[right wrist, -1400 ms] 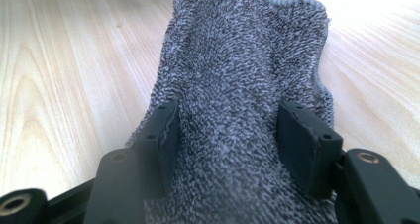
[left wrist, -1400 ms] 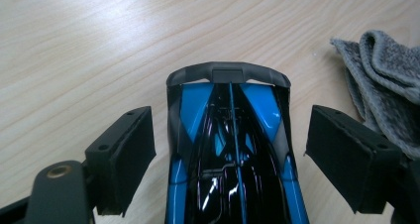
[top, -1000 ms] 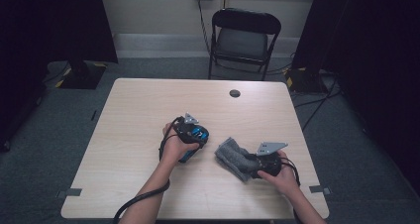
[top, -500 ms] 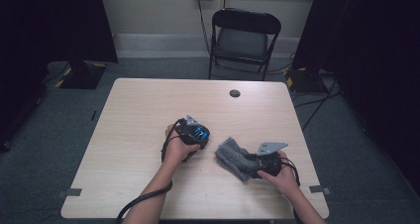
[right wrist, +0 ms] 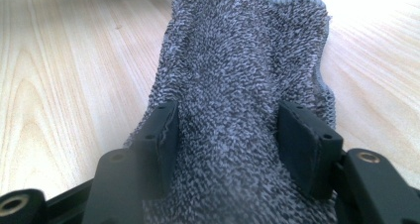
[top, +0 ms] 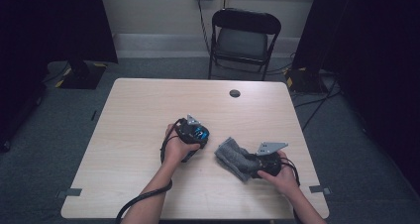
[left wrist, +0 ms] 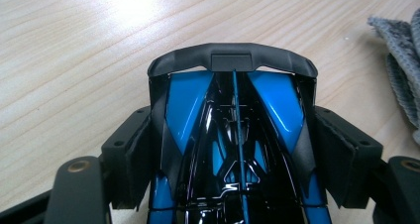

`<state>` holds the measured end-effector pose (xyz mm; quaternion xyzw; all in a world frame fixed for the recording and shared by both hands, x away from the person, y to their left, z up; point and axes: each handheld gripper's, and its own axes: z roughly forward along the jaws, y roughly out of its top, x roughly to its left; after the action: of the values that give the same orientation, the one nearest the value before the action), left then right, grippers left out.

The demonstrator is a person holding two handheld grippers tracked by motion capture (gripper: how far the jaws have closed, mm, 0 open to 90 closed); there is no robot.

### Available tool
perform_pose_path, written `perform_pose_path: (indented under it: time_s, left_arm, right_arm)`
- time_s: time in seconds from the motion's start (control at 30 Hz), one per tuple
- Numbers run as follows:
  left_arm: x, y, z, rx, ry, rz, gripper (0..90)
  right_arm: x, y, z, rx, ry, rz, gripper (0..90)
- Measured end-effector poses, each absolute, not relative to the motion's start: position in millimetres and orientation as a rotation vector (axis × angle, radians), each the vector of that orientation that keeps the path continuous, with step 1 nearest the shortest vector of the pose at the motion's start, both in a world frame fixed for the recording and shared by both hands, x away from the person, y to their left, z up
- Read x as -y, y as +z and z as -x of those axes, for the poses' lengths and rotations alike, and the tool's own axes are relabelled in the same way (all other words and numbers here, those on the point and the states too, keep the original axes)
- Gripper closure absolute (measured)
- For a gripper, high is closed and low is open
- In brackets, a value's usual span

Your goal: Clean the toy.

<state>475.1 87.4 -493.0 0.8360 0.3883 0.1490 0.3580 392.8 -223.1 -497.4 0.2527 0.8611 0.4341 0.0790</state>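
Toy car (left wrist: 233, 135) (blue and black, no readable lettering) sat between the left gripper's (left wrist: 233, 157) just-closing jaws, pads touching its sides; the right gripper (right wrist: 233, 144) pinched a grey towel (right wrist: 242, 85).

Curtained lab: bare table (top: 148, 115), folding chair (top: 242, 38).

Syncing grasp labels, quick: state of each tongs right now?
Left tongs: just been closing on the blue and black toy car, pads at its sides, holding it.
Right tongs: closed on the grey towel.
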Motion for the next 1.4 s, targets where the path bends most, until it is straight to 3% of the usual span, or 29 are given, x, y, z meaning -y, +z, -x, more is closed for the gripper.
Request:
perform_pose_path:
  time_s: [0.87, 1.13, 1.3, 1.4]
  left_arm:
    - [-108, -462, -461, -0.959, 0.343, -1.976, 25.7]
    - [-108, -452, -452, -0.912, 0.327, -1.942, 25.7]
    - [-110, -448, -447, -0.889, 0.316, -1.936, 25.7]
    - [-112, -448, -443, -0.881, 0.296, -1.923, 25.7]
  right_arm:
    - [216, -496, -389, -2.561, 1.218, -0.777, 43.3]
    - [212, -487, -386, -2.55, 1.183, -0.812, 23.7]
    - [210, -492, -385, -2.562, 1.093, -0.848, 26.8]
    - [210, -491, -388, -2.548, 1.067, -0.882, 39.3]
